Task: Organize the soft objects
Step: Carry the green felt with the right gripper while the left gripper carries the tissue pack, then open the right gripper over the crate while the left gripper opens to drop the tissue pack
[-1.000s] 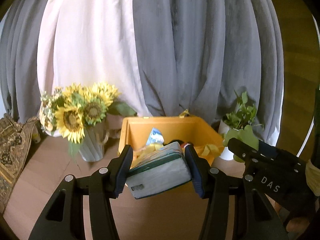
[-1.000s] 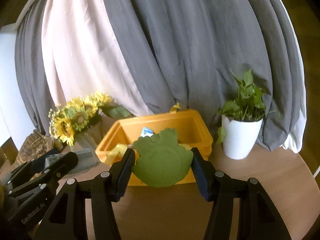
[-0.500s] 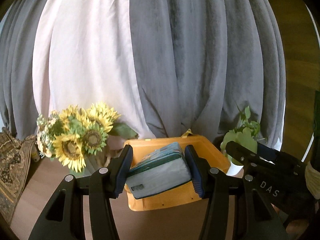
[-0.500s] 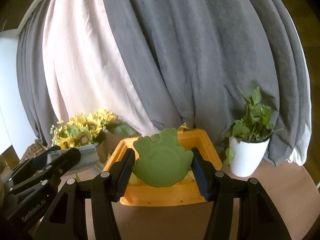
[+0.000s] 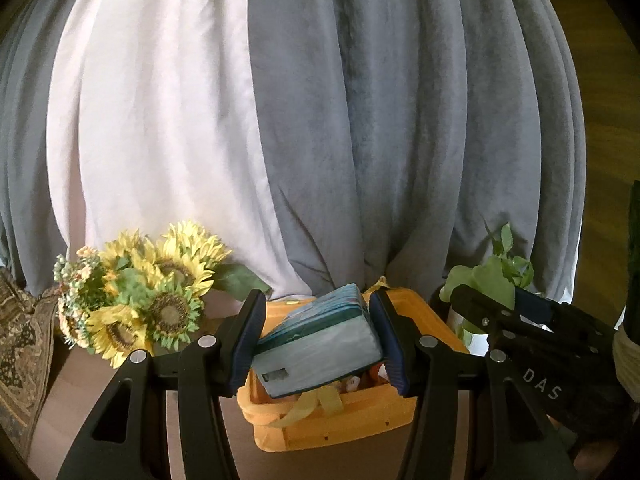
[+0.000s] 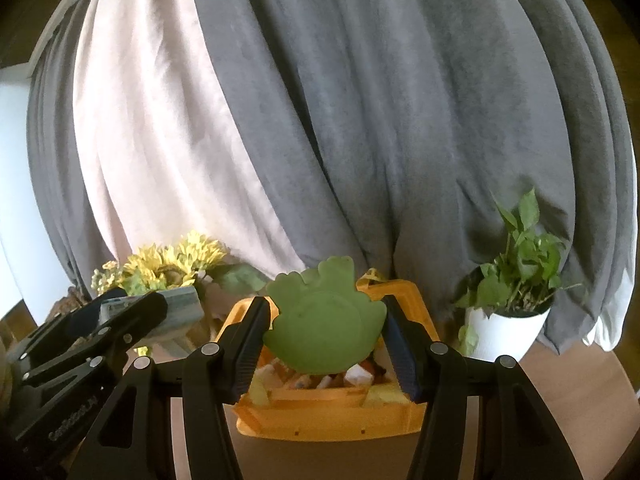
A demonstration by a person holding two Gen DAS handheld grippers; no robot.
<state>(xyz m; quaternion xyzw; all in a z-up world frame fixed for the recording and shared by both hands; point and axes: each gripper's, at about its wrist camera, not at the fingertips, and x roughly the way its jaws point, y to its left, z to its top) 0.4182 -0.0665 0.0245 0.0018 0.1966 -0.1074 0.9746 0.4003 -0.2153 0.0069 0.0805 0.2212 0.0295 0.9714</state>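
My left gripper (image 5: pixel 318 340) is shut on a soft teal and white packet (image 5: pixel 320 350), held in the air just above the near side of an orange bin (image 5: pixel 340 428). My right gripper (image 6: pixel 326 340) is shut on a flat green frog-shaped soft piece (image 6: pixel 324 328), also hovering over the orange bin (image 6: pixel 328 420). Several small soft items lie inside the bin, partly hidden by the held things. In the right wrist view the left gripper (image 6: pixel 132 316) with its packet shows at the left; the right gripper body (image 5: pixel 540 344) shows at the right of the left wrist view.
A bunch of sunflowers (image 5: pixel 148 300) in a vase stands left of the bin, and a white pot with a green plant (image 6: pixel 508 320) stands to its right. Grey and pale pink curtains (image 5: pixel 320 120) hang close behind. A patterned cloth (image 5: pixel 20 340) lies at the far left on the wooden table.
Both grippers have risen and moved toward the bin, which now sits lower and nearer in both views. Each grip has stayed the same.
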